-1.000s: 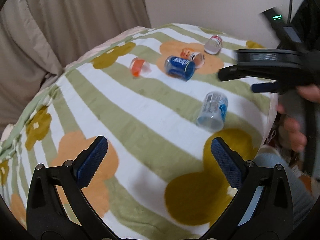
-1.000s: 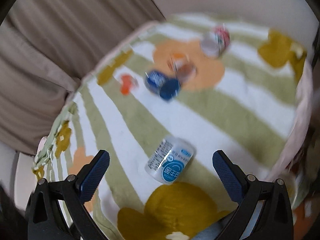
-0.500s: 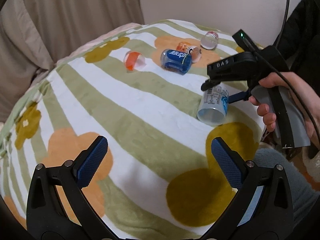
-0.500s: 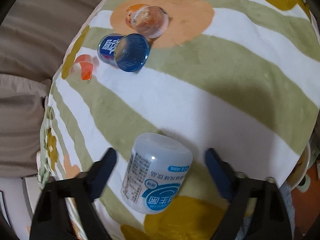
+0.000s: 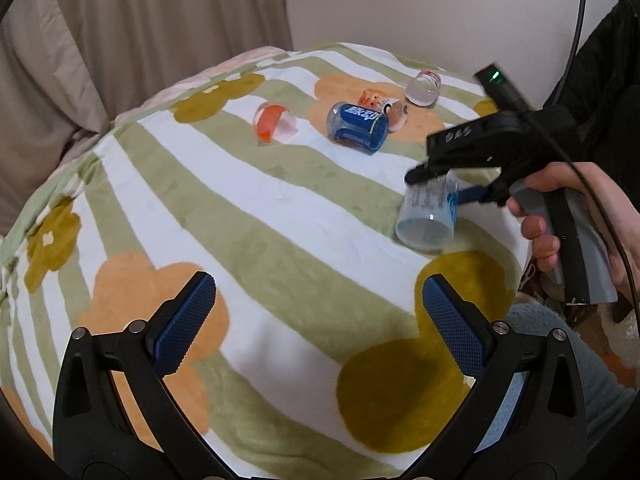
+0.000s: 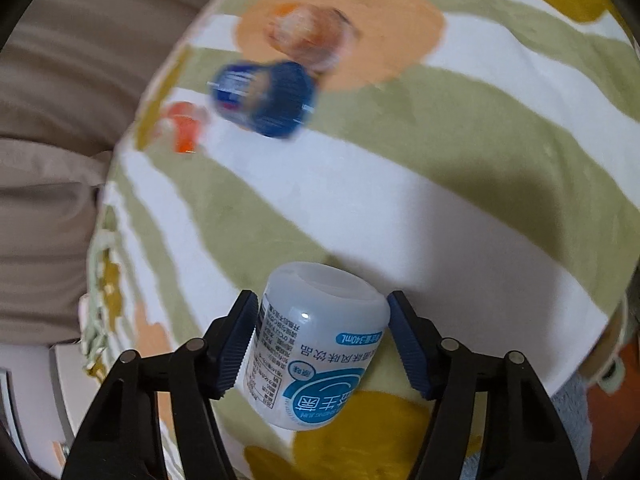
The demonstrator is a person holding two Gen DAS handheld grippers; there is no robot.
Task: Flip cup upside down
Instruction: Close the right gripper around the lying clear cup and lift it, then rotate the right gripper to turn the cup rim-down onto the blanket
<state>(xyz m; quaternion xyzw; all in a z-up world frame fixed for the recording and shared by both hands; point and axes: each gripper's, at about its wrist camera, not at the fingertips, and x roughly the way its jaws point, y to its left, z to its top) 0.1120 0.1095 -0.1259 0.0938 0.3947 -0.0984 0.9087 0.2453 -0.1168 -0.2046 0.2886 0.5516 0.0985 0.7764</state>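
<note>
A white translucent cup with a blue label (image 6: 316, 344) lies tilted on the striped flower blanket (image 6: 420, 208); it also shows in the left wrist view (image 5: 430, 214). My right gripper (image 6: 322, 340) is shut on the cup, one blue pad on each side, base pointing away from the camera. In the left wrist view the right gripper (image 5: 440, 186) clasps the cup near the blanket's right edge, open mouth facing down toward me. My left gripper (image 5: 316, 320) is open and empty, low over the near part of the blanket.
Further back lie a blue cup (image 5: 358, 128), an orange-and-clear cup (image 5: 274, 124), a small orange figure cup (image 5: 384, 106) and a clear cup with red top (image 5: 422, 88). A curtain (image 5: 140, 28) hangs behind. The blanket drops off at the right.
My right gripper came down over the white cup and its fingers closed from wide open onto the cup's sides. The left gripper stayed open and nearly still.
</note>
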